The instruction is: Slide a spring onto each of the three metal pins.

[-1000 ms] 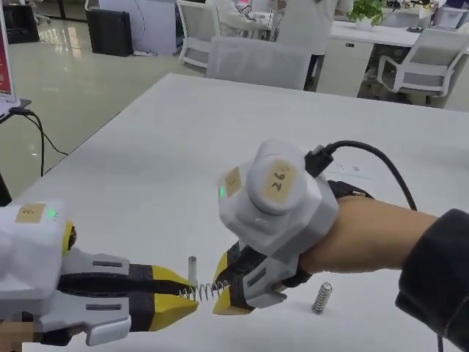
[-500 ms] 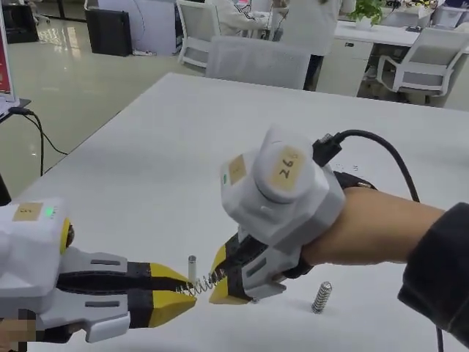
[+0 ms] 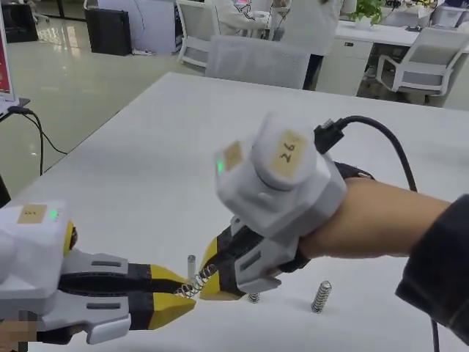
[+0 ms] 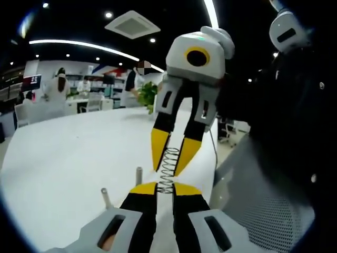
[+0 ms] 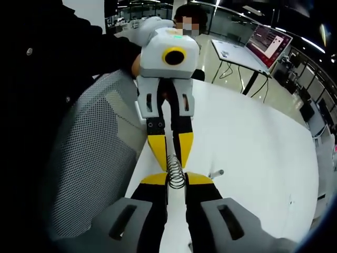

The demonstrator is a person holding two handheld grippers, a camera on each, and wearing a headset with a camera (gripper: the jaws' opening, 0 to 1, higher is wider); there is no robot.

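Spring (image 3: 194, 281) hangs in the lower centre of the head view, held at both ends between two grippers just above the table.

White table (image 3: 146, 147) covers most of that view, from the lower edge up to the office chairs along the top. A grey mesh chair (image 5: 89, 168) takes the left side of the right gripper view.

Right gripper (image 3: 211, 273) comes in from the right at mid-frame on a dark-sleeved arm, its yellow tips pointing down and left. Its jaws are drawn in on the spring's right end, which lies between them at the bottom centre of the right gripper view.

Left gripper (image 3: 185, 292) lies in the lower left corner, pointing right. Its jaws stand nearly together and pinch the spring's other end at their tips.

The spring runs slanted from one pair of tips to the other, its coils bare in the short gap between them.

A second spring (image 3: 320, 295) stands tilted on the table at lower right, clear of both grippers. A small coil (image 3: 254, 298) shows under the right gripper, too hidden to tell more.

One bare pin (image 3: 191, 264) stands upright just behind the held spring. In the left gripper view a second pin (image 4: 105, 197) stands at lower left, also bare.
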